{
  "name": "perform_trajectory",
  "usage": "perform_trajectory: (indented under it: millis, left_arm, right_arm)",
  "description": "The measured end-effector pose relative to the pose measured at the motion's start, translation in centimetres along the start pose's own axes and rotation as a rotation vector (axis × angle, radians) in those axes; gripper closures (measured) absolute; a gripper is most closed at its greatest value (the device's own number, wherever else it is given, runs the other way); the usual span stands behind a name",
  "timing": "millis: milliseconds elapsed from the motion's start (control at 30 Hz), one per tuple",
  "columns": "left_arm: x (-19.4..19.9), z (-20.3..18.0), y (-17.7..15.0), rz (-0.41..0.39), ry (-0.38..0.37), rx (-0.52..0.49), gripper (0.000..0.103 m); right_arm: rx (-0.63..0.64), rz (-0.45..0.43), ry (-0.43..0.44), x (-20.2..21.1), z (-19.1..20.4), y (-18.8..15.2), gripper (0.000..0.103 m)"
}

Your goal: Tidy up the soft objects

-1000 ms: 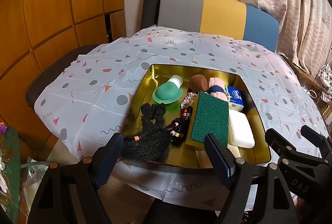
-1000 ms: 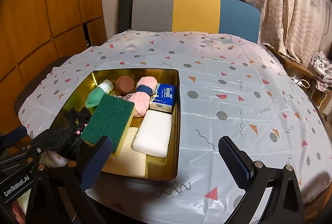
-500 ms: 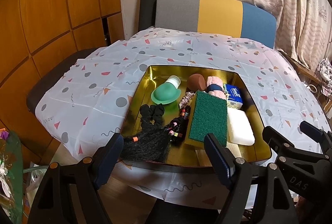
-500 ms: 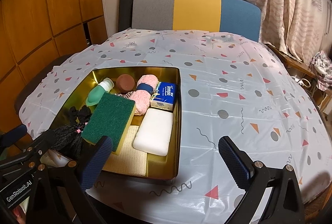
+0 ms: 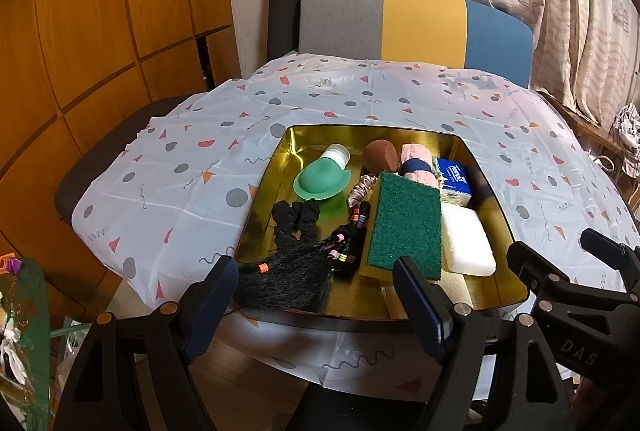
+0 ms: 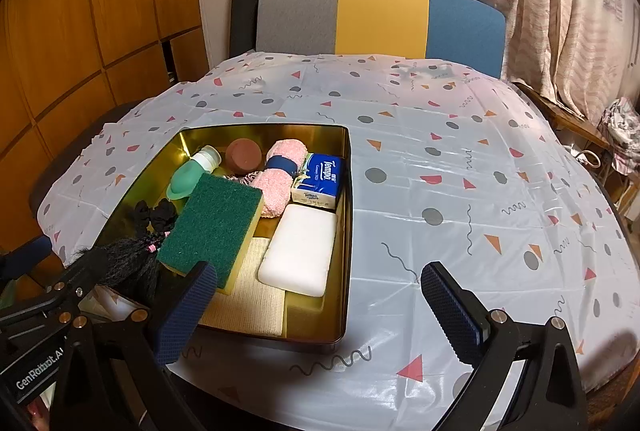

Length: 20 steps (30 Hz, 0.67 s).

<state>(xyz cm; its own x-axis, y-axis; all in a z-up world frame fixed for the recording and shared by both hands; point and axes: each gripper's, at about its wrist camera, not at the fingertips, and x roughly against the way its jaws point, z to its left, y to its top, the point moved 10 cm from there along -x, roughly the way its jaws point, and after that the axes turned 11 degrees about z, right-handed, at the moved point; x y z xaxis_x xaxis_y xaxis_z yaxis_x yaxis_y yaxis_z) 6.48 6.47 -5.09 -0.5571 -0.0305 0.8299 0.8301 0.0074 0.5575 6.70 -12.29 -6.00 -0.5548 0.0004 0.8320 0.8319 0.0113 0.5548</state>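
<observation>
Hovering at the near edge of the table, left gripper (image 5: 316,305): jaws spread wide, nothing between them, touching nothing; its blue pads sit above the near rim of the gold tray (image 5: 494,213).

Right gripper (image 6: 320,305): likewise wide open and empty, its left finger over the tray's near right corner, its right finger above bare tablecloth (image 6: 460,167).

Tray contents, all lying inside the gold tray:
- Green scouring sponge (image 5: 406,225), yellow-backed, tilted, propped on the items beneath it, centre of tray.
- White sponge block (image 5: 466,241), flat, just right of the scouring sponge.
- Beige woven cloth (image 6: 250,301), flat on the tray floor under the scouring sponge's near end.
- Pink towel roll (image 6: 280,175) with a dark blue band, behind the scouring sponge.
- Tissue packet (image 6: 320,179), blue and white, touching the towel roll on its right, against the tray's right wall.
- Brown round puff (image 5: 380,161), far side, beside the towel roll.
- Green squeeze bottle (image 5: 322,181) with a white cap, lying down, far left.
- Pale satin scrunchie (image 5: 360,191), partly hidden by the scouring sponge.
- Black scrunchie (image 5: 296,217), left side.
- Black braided hairpiece (image 5: 292,277) with coloured beads, near left corner, its end overhanging the rim.

Beyond the table: a chair back (image 5: 416,25) in grey, yellow and blue.
</observation>
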Motion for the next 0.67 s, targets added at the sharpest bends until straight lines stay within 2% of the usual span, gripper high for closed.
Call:
perform_trajectory:
  millis: [267,467,533,667]
  left_arm:
    - [-0.02,-0.29,-0.13,0.013,-0.046,0.013,0.022]
    - [0.16,-0.32,-0.09,0.003,-0.033,0.008,0.022]
    - [0.31,-0.27,-0.01,-0.009,-0.028,0.008,0.026]
    - [0.47,-0.29,0.13,-0.022,-0.009,-0.005,0.026]
  right_arm:
    - [-0.002,0.006,-0.003,-0.18,-0.11,-0.1,0.0]
    - [-0.005,0.012,0.001,-0.28,-0.12,-0.2,0.0]
    - [-0.007,0.014,0.003,-0.34,-0.16,-0.18,0.0]
    - [-0.011,0.015,0.006,-0.38,-0.29,-0.19,0.0]
